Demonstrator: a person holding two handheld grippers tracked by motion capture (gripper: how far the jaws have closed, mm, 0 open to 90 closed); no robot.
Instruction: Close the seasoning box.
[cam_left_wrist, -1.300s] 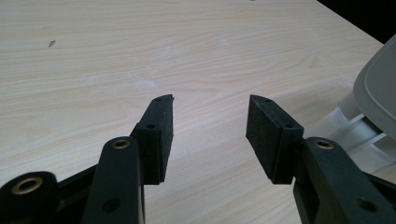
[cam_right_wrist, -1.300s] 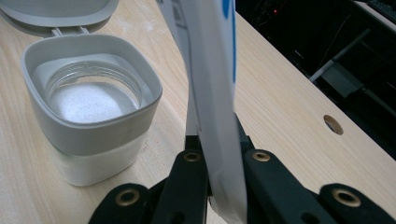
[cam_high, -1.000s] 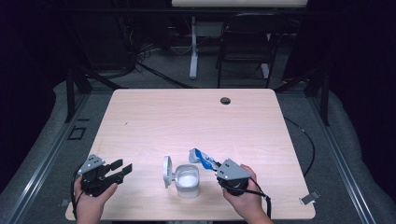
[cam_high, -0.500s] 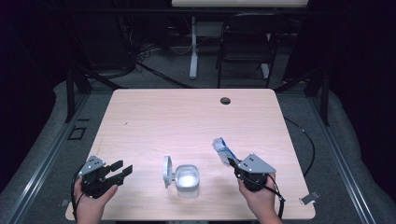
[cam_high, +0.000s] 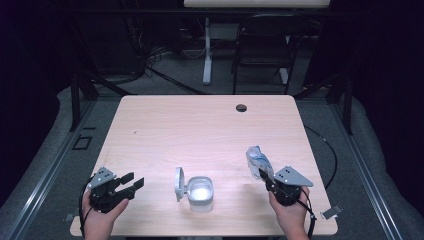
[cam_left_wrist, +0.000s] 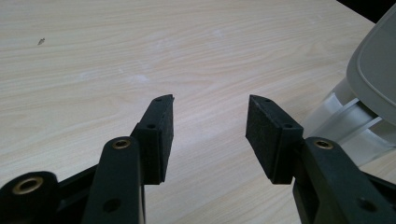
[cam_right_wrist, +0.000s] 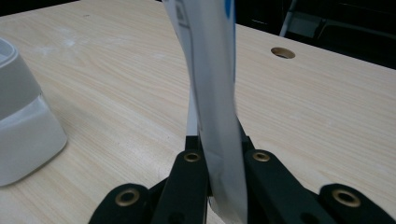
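Pale wood-grain table (cam_high: 165, 125), smooth laminate with one round cable hole (cam_high: 241, 107) near the far edge, and not much on it. Right gripper (cam_high: 262, 172) is clamped tight on a thin plastic packet (cam_high: 257, 160), white and see-through with a bit of blue print, crinkly looking and sticking up past the jaws toward the far side of the table; in the right gripper view the packet (cam_right_wrist: 212, 93) is a flat floppy sheet pinched between the two black arms. It's held off to the right of the little white container (cam_high: 200, 192), well apart from it. That container is a squarish tub with rounded corners, translucent walls, something pale inside, and its grey hinged lid (cam_high: 178, 183) is flipped up on the left side. Left gripper (cam_high: 131, 183) sits near the front left corner with its jaws spread and nothing between them; its own view shows the matte pads (cam_left_wrist: 161, 135) and the lid edge (cam_left_wrist: 373, 65) off to one side. My read: the packet is done with and being carried away to get set down on the right side. Next move is probably just lowering it to the wood and letting go, then the lid needs closing, which looks like a gentle push since that tub seems light and could skid.
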